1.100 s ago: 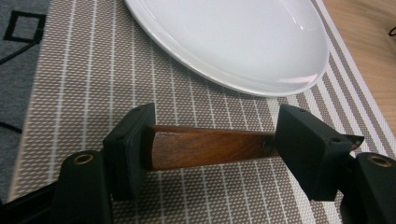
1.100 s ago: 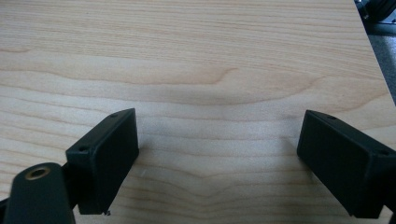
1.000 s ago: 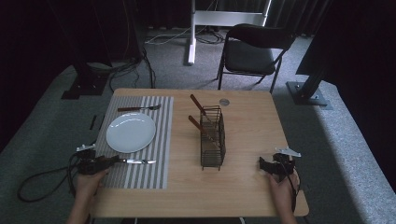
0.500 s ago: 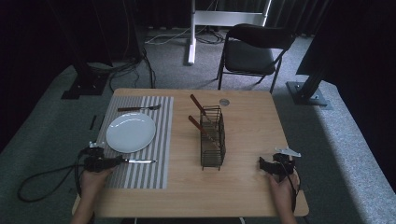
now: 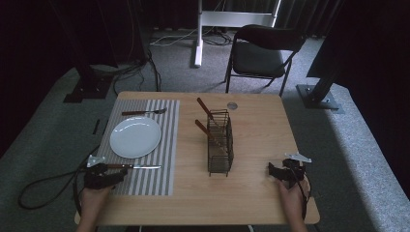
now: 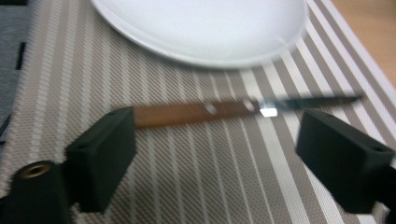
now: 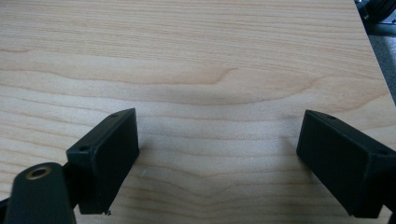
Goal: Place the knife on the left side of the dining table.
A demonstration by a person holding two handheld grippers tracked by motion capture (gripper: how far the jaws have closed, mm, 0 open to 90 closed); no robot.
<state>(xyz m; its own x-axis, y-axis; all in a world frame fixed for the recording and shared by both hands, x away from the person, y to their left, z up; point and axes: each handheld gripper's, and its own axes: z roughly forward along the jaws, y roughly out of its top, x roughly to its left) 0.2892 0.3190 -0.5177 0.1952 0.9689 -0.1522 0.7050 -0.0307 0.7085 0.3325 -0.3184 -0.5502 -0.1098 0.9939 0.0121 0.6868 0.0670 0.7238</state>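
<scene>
On striped placemat (image 5: pixel 159 145): one plate (image 5: pixel 135 137), one fork (image 5: pixel 143 112), one knife (image 5: pixel 133 166).

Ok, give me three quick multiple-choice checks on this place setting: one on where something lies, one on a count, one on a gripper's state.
1. Where does the knife lie?
A. on the striped placemat, on the near side of the plate
B. inside the wire basket
C. on the chair

2. How many wooden handles stick out of the wire basket?
A. none
B. two
C. five

3. How does the left gripper stand?
A. shut on the knife
B. shut on the plate
C. open, with the knife just beyond its jaws

Answers: 1 A, the high view shows it on the mat. 2 B, two brown handles lean out. 3 C, the jaws have just been opening and gape wide.
</scene>
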